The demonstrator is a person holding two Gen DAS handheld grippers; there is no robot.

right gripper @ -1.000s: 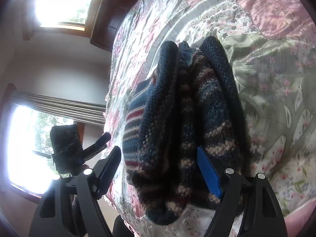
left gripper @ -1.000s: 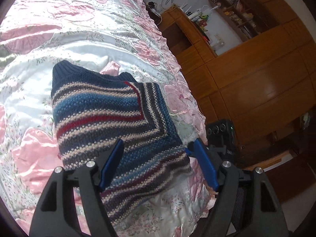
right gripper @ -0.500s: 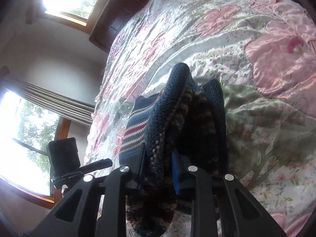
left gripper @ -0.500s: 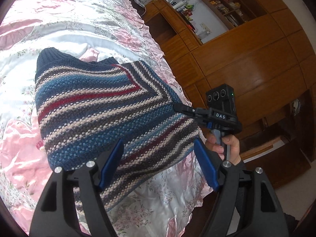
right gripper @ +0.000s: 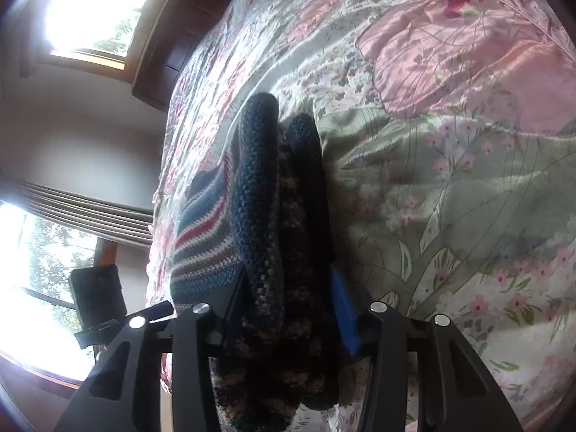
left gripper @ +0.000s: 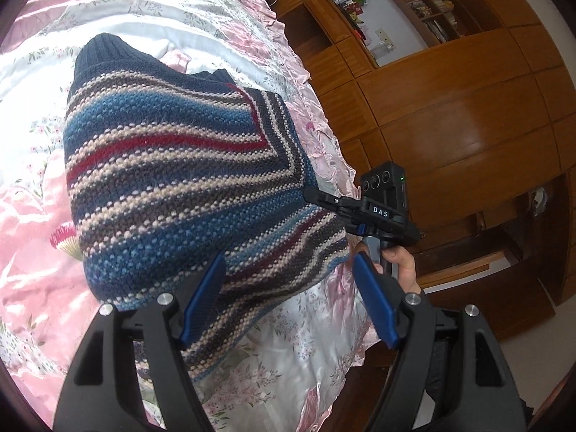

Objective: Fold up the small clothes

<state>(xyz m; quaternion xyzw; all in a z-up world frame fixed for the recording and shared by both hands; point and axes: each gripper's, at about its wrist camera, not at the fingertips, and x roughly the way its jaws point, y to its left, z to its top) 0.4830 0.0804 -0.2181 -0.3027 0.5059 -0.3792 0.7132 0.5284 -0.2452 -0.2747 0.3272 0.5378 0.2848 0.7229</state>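
Note:
A folded knitted sweater, striped in blue, cream, grey and red, lies on the floral satin bedspread. My left gripper hovers open just above its near edge, with nothing between the fingers. My right gripper is shut on the thick stack of sweater layers at the right edge. In the left wrist view that right gripper meets the sweater's right corner, and a hand holds its grip. The fold's underside is hidden.
The bed's frilled edge runs along the right, with wooden wardrobes and shelves beyond it. Pink and green bedspread extends past the sweater. Bright windows and the left gripper show at the left.
My right gripper, open around the sweater's edge a second ago, has shut on the layers. The right edge now sits slightly raised. The left gripper stays open above the sweater.

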